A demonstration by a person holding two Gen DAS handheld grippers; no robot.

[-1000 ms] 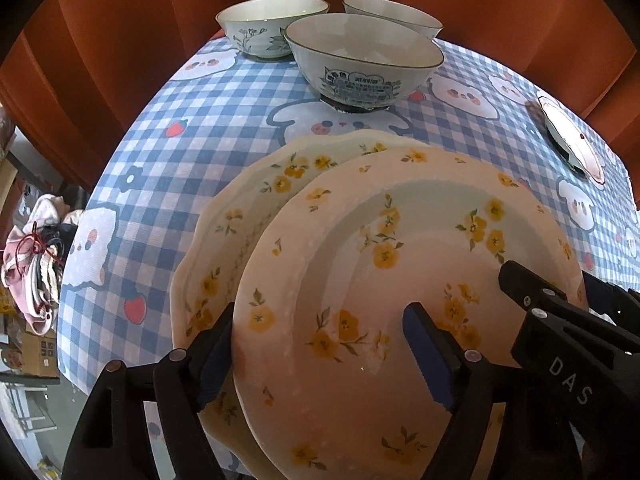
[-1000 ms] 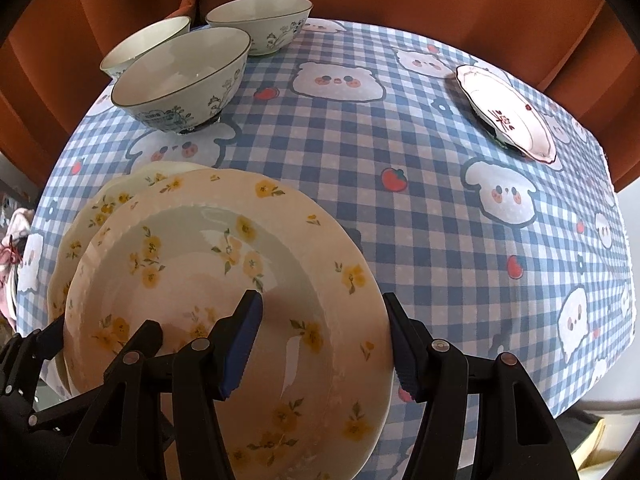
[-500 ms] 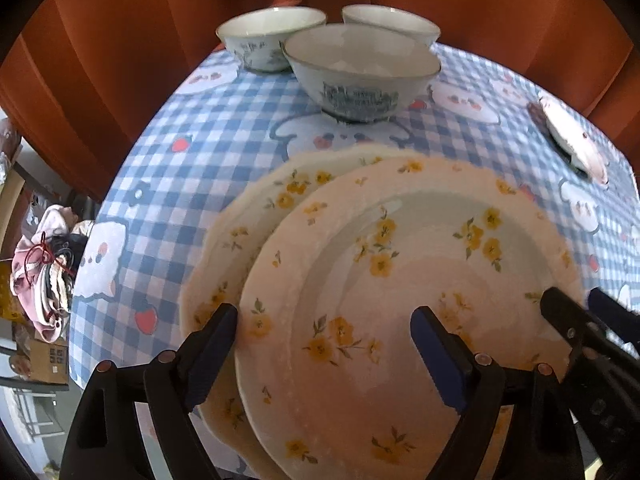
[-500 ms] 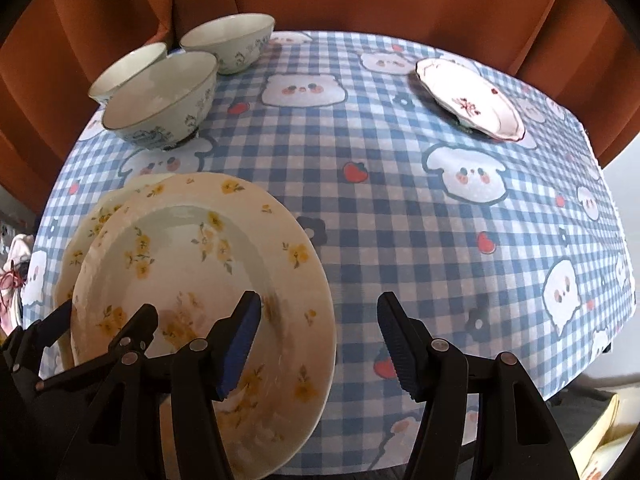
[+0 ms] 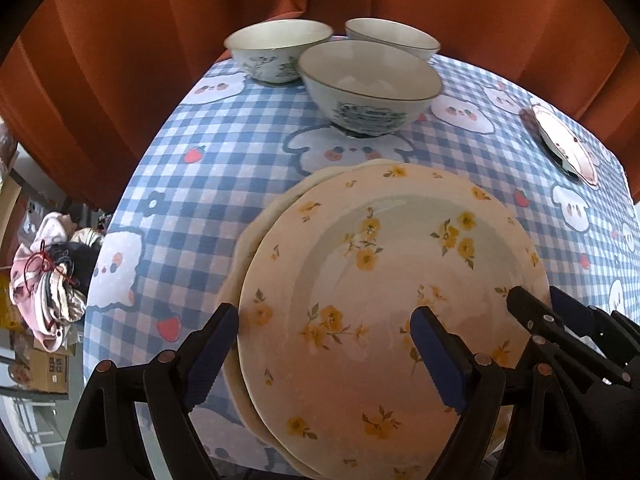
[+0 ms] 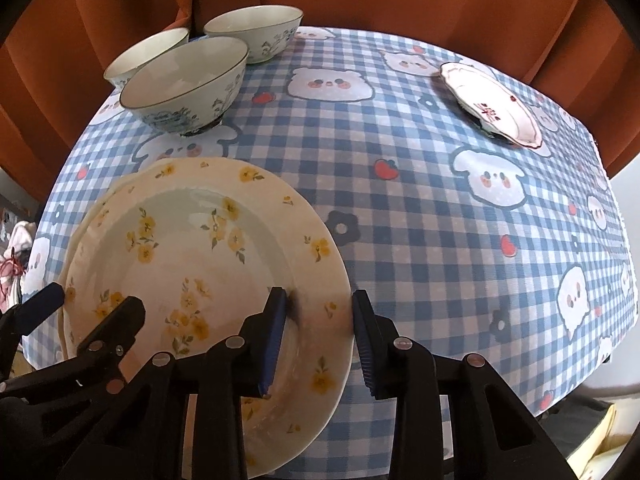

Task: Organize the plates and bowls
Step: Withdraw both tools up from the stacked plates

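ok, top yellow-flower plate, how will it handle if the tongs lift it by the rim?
The top yellow-flower plate looks like glazed ceramic: probably stiff, but breakable if dropped. Its glossy surface may slip in a narrow rim pinch like the right tongs straddling its edge. It sits off-centre on the plate underneath, so it could slide sideways if pushed.

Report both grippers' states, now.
Left gripper: open, jaws just widened, astride the top floral plate's left rim.
Right gripper: jaws just closing around that plate's right rim; firm contact cannot be told.

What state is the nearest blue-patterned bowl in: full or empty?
Empty. The nearest bowl shows only a bare white inside in both wrist views; nothing lies in it.
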